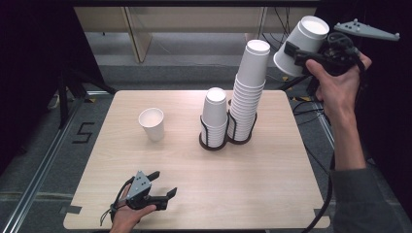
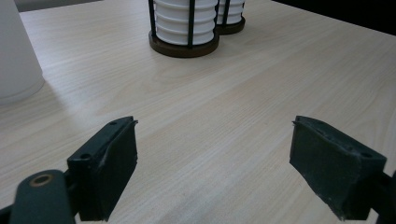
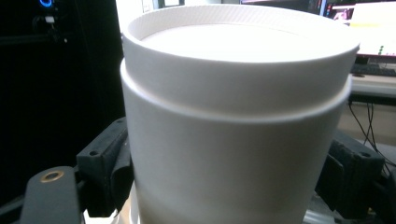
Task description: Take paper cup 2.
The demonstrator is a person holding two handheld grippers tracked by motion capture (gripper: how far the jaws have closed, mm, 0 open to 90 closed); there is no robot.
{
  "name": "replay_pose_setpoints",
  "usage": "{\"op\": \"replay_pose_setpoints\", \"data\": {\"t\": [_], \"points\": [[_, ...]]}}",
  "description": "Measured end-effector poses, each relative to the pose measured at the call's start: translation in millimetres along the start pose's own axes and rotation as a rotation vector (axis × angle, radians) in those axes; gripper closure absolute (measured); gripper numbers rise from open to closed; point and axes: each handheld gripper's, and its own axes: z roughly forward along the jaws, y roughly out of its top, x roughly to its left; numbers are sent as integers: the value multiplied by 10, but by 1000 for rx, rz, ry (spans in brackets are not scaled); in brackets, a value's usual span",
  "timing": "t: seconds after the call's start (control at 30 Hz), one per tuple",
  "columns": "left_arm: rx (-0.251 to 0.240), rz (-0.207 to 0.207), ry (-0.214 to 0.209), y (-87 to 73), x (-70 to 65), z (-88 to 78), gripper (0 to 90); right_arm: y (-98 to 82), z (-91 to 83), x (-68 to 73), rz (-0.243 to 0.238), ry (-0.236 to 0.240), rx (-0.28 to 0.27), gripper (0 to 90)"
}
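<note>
High view had my right gripper [image 1: 297,54] clamped on a white cup [image 1: 301,44], bottom up, off the tall stack [image 1: 248,92], w/ one cup [image 1: 152,124] already on table, left gripper [image 1: 163,194] idle, jaws apart, many left.

Probably lab: dark surrounds, floor rail [image 1: 41,160], trailing cables [image 1: 303,104], monitors [image 3: 369,23].
</note>
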Motion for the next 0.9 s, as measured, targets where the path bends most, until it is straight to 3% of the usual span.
{"op": "replay_pose_setpoints", "data": {"t": [0.27,0.5,0.63,0.9], "points": [[-3,-1,-5,-1,-9,22,145,-518,-233,101,-18,36,52,183],[-13,-6,-9,-19,4,59,145,-974,-291,215,-21,74,87,183],[-28,-1,-14,-23,0,66,145,-1207,-274,353,-31,100,110,182],[-95,5,-20,-20,35,44,144,-1774,-108,758,-41,228,159,183]]}}
